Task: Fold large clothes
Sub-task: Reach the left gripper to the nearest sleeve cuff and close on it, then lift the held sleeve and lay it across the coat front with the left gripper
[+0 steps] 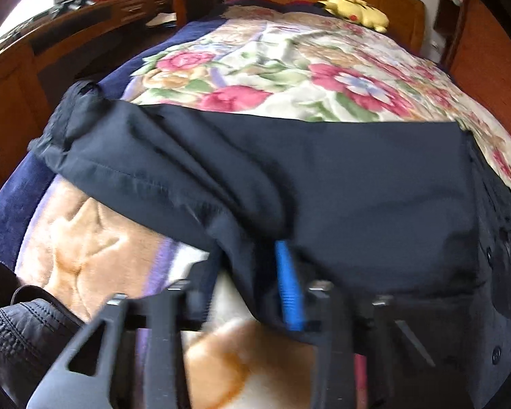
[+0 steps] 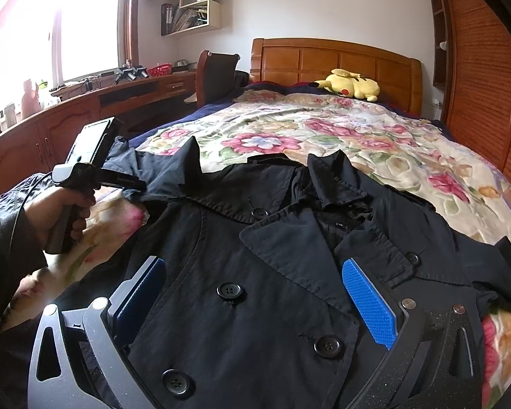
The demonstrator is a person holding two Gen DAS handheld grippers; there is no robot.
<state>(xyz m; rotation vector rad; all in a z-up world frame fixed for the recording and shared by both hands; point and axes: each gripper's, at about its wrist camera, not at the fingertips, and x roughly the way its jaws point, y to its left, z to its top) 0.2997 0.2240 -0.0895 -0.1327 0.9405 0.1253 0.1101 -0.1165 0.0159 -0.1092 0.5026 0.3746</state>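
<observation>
A black double-breasted coat [image 2: 255,238] lies front up on the bed, collar toward the headboard. My right gripper [image 2: 255,293] hangs over its buttoned chest, open, blue pads [image 2: 368,306] wide apart with nothing gripped. At the coat's left shoulder and sleeve, a hand [image 2: 68,211] holds my left gripper [image 2: 134,184]. In the left wrist view the coat [image 1: 357,187] fills the middle. There the left gripper [image 1: 247,266] is shut on a fold of the sleeve edge, with black cloth pinched beside the blue pad [image 1: 288,289]. The other pad is hidden by cloth.
A floral blanket [image 2: 323,136] covers the bed, with a yellow plush toy [image 2: 351,85] by the wooden headboard [image 2: 323,58]. A wooden desk [image 2: 85,109] and chair [image 2: 218,68] stand left, and a slatted wardrobe [image 2: 477,85] right. A dark padded sleeve [image 1: 17,334] shows at lower left.
</observation>
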